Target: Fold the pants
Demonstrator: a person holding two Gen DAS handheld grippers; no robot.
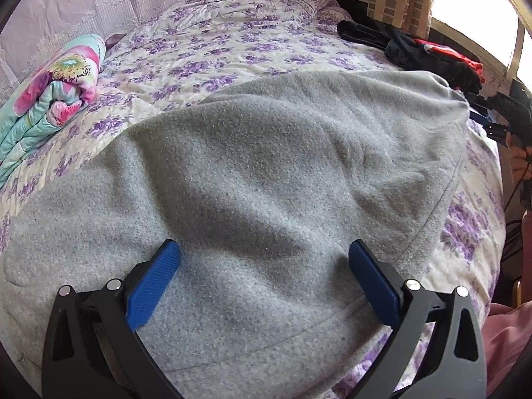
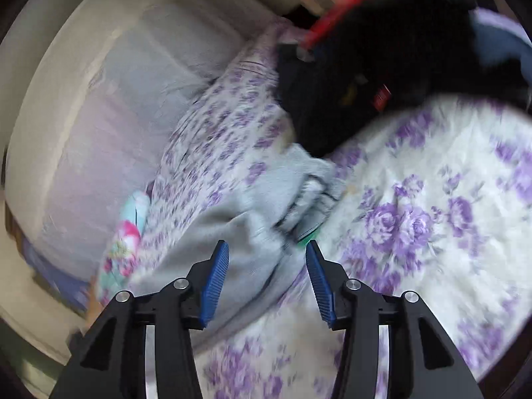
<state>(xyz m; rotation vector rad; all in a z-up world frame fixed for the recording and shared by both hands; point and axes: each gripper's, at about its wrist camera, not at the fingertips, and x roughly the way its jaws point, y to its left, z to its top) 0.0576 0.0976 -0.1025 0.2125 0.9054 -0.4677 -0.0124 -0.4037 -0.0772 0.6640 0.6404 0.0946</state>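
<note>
Grey fleece pants (image 1: 266, 153) lie spread over the flowered bed, filling most of the left wrist view. My left gripper (image 1: 264, 244) hovers just above them, jaws wide apart, with only flat cloth beneath its blue pads. In the blurred right wrist view, the bunched end of the pants (image 2: 252, 232), with a waistband and a small green tag, lies just beyond my right gripper (image 2: 266, 243). That gripper stands open, and no cloth is pinched between its pads. The right gripper (image 1: 485, 116) also shows at the right edge of the left wrist view, beside the pants' far corner.
A rolled pink and turquoise quilt (image 1: 53, 93) lies at the bed's left side. A pile of black and red clothes (image 1: 415, 53) sits at the far right, close ahead of the right gripper (image 2: 365, 66). Flowered bedspread (image 1: 216, 40) surrounds the pants. A pink sleeve (image 1: 508, 332) is at the right.
</note>
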